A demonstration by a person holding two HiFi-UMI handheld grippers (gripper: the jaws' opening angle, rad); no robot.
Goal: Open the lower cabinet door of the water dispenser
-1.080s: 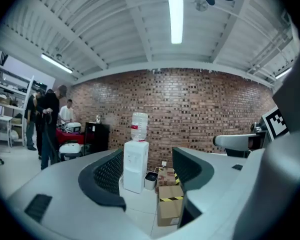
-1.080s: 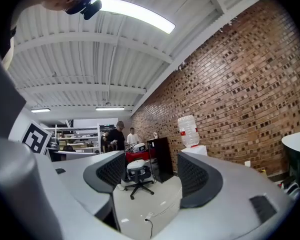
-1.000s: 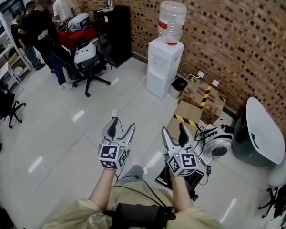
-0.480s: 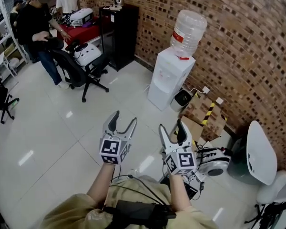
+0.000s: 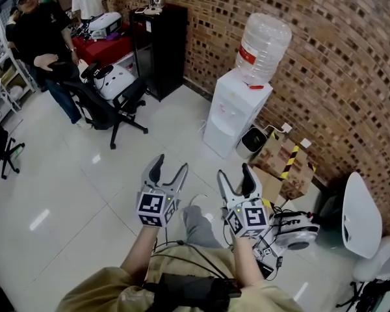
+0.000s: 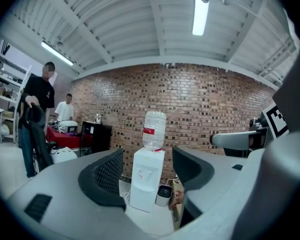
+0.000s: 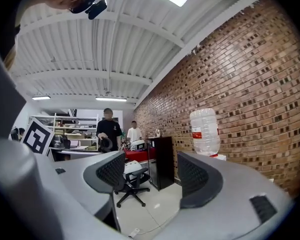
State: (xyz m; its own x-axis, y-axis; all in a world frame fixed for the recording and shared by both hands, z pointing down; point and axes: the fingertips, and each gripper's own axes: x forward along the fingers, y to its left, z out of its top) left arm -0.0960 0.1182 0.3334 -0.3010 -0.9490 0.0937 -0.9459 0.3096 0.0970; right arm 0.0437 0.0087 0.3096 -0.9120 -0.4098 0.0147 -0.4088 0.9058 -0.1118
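The white water dispenser [image 5: 236,112] stands against the brick wall with a clear bottle [image 5: 264,40] on top. Its lower cabinet door [image 5: 220,134] is closed. Both grippers are held level over the floor, a good way short of it. My left gripper [image 5: 169,166] is open and empty, and in the left gripper view the dispenser [image 6: 147,180] shows between its spread jaws. My right gripper [image 5: 234,172] is also open and holds nothing. In the right gripper view only the bottle [image 7: 204,131] shows above the right jaw, and the dispenser body is hidden.
A small bin [image 5: 252,142] and cardboard [image 5: 284,168] sit to the right of the dispenser. A black cabinet [image 5: 157,44] stands to its left, with an office chair [image 5: 112,99] and people [image 5: 42,38] beyond. A floor device [image 5: 297,233] and a white chair [image 5: 359,216] lie at right.
Both grippers have been carried forward across the floor toward the dispenser, which now looks larger and nearer. Their jaws stay equally spread.
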